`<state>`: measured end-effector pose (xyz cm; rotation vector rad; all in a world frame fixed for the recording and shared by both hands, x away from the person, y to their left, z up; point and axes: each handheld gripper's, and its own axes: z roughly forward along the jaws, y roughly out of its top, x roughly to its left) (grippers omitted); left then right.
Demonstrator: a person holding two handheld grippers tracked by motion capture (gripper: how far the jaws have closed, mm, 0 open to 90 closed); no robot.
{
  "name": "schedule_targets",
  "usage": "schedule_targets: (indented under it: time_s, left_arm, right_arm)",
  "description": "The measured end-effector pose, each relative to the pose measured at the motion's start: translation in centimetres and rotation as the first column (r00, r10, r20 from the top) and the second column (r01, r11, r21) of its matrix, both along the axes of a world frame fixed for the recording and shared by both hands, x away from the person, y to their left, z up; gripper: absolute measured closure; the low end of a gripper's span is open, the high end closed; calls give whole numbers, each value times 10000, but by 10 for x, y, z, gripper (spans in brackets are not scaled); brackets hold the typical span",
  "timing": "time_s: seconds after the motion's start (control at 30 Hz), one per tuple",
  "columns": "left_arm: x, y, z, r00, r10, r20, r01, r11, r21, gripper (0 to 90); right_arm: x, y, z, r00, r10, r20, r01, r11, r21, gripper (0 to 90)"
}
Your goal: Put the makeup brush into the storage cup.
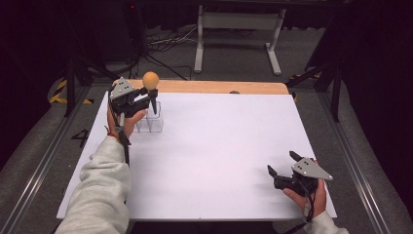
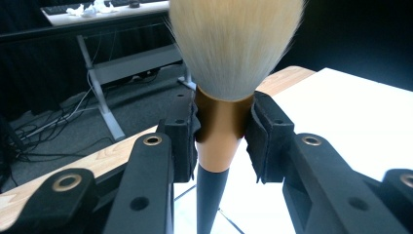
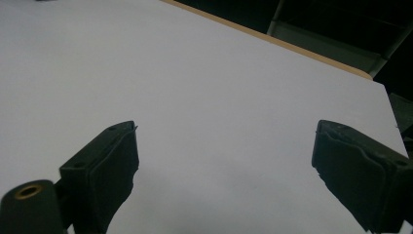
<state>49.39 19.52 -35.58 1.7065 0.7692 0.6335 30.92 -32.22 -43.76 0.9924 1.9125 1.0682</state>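
From the high view, my left gripper [image 1: 152,99] holds a makeup brush [image 1: 151,87] upright over the clear box [image 1: 150,120] at the far left of the white worktop [image 1: 214,146], while my right gripper [image 1: 282,165] hovers near the front right corner. In the left gripper view the fingers [image 2: 182,131] are clenched on the brush's copper collar [image 2: 221,129], bristles up. In the right gripper view my fingers [image 3: 109,161] are spread wide, released, over bare worktop.

Brush [image 2: 221,87]: bristle top and handle tip cut off by frame edges. Clear holder [image 1: 150,123] below brush: compartments indistinguishable.
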Motion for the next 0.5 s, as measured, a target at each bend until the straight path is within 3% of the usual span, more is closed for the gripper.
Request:
schedule_targets:
  time_s: [0.5]
  left_arm:
    - [-1, 0, -14, 9995, -51, -302, 51, 10000, -10, 662]
  right_arm:
    - [0, 0, 0, 10000, 6, -6, -6, 10000, 2, 106]
